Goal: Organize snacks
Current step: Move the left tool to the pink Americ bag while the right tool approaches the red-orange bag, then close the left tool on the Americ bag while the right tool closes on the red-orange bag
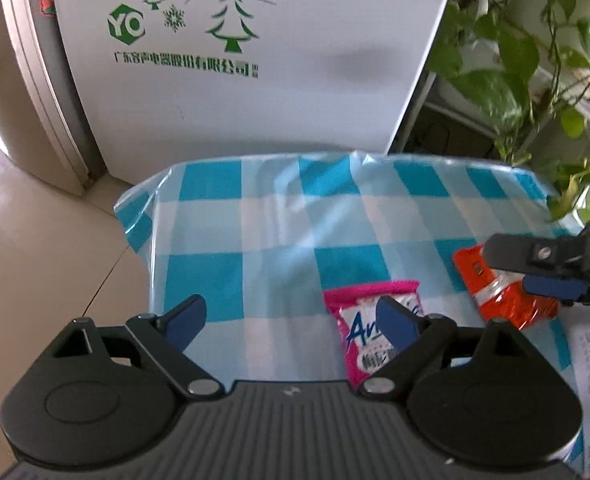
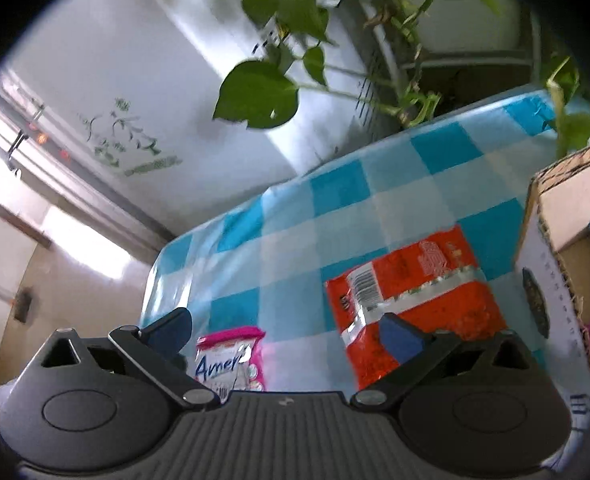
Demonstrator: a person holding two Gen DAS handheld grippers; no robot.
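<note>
Left gripper [image 1: 295, 322]: jaws spread wide, nothing between them, above the checked tablecloth [image 1: 255, 220].
Pink snack packet [image 1: 369, 336]: flat on the cloth, partly behind the left gripper's right finger.
Orange snack packet [image 1: 499, 292]: flat on the cloth, right of the pink packet and apart from it.
Right gripper [image 2: 287, 334]: jaws spread wide, empty, hovering over the orange packet's near end.
Cardboard box [image 2: 555, 256]: at the far right, just beside the orange packet.
Backdrop: white board [image 1: 255, 80] with green trees; leafy plant [image 1: 535, 60].
</note>
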